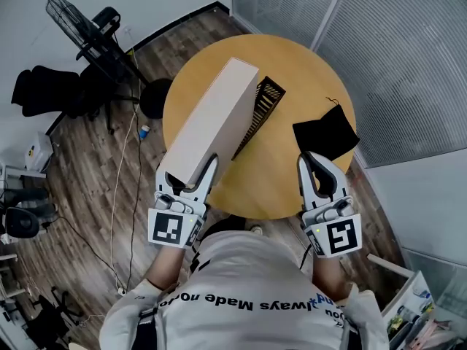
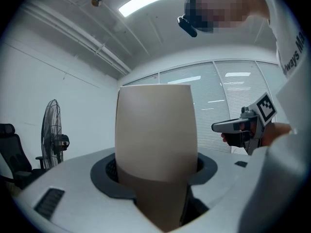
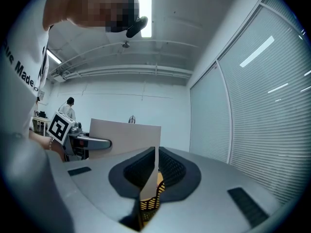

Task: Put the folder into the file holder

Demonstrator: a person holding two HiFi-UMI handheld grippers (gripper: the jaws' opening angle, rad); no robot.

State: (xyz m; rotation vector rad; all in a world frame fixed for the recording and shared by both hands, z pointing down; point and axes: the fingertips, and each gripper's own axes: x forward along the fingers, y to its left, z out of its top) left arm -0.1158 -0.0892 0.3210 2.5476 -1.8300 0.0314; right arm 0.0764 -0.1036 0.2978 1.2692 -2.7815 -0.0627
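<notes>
One end of the tan folder (image 1: 215, 115) is squeezed tight in the left gripper (image 1: 187, 169) jaws, its long side pointing away toward the black file holder (image 1: 264, 99) on the tabletop (image 1: 277, 173), while the right gripper (image 1: 317, 166) jaws are closed on nothing.

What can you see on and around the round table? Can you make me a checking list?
Surface: round wooden table, mostly bare.
Job's things: beige folder lifted and tilted over the table; black mesh file holder on the table beside it; folder not yet inside.
Clutter: black pouch on the table's right side.
Grippers: left gripper shut on the folder's near end; right gripper shut, holding nothing.
Cables: white cable on the floor, left of the table.
Surroundings: standing fan, black office chair, window blinds.
</notes>
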